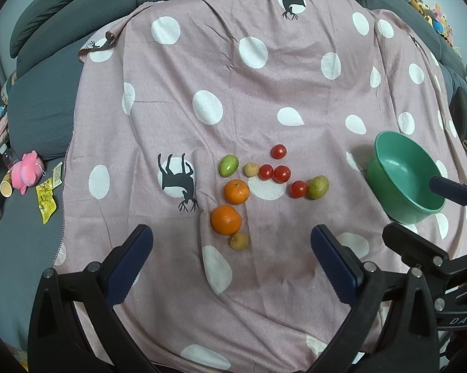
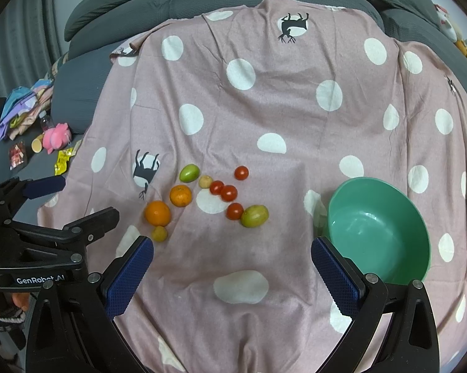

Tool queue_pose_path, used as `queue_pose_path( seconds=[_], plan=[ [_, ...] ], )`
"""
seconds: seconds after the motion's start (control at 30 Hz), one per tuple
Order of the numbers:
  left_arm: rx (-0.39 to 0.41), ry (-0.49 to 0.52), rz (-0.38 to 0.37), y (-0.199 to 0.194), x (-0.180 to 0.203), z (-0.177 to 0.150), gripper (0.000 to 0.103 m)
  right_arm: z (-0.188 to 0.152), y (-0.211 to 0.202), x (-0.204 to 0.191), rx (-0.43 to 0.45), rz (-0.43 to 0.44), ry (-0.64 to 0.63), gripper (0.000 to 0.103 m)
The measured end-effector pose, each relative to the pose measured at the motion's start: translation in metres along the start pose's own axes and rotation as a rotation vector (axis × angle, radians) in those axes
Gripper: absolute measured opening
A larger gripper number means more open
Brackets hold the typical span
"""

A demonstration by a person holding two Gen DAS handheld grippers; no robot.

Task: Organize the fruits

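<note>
Left wrist view: left gripper (image 1: 232, 258) spread wide, holding nothing; right gripper (image 2: 232, 264) likewise agape and empty.
Nearest fruit: near orange (image 1: 226, 219), just ahead of the left gripper, well left of the green bowl (image 1: 388, 183), touching a small yellowish fruit (image 1: 239, 241).
Risk: round fruit may roll on the soft blanket (image 1: 264, 99) if nudged (likely judgement).
Farther: tomatoes (image 1: 278, 174) left of the bowl.

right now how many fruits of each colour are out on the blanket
red cherry tomatoes: 4
oranges: 2
green fruits: 2
small yellowish-tan fruits: 2
total: 10, all on the blanket; none in the green bowl
</note>
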State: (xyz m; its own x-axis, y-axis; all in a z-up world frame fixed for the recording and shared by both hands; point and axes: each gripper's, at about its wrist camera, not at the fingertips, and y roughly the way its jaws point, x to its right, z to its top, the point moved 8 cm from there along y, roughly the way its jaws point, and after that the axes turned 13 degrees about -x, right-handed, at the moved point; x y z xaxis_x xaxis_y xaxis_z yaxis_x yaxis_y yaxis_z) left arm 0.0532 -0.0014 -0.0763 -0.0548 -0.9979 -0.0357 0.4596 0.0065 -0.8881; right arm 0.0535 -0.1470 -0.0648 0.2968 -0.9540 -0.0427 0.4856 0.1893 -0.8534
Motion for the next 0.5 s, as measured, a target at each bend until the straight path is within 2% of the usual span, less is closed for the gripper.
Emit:
queue_pose_path(
  seconds=[0.37, 0.5],
  plan=[
    [-0.015, -0.004, -0.002, 0.0068, -0.0005, -0.0023, 0.102, -0.0027, 0.0051, 0.0024, -0.004, 0.002, 0.004, 0.102],
    [-0.011, -0.013, -0.037, 0.0081, -0.0031, -0.0031, 0.102, -0.0023, 0.0052, 0.0022, -0.003, 0.002, 0.005, 0.102]
  ],
)
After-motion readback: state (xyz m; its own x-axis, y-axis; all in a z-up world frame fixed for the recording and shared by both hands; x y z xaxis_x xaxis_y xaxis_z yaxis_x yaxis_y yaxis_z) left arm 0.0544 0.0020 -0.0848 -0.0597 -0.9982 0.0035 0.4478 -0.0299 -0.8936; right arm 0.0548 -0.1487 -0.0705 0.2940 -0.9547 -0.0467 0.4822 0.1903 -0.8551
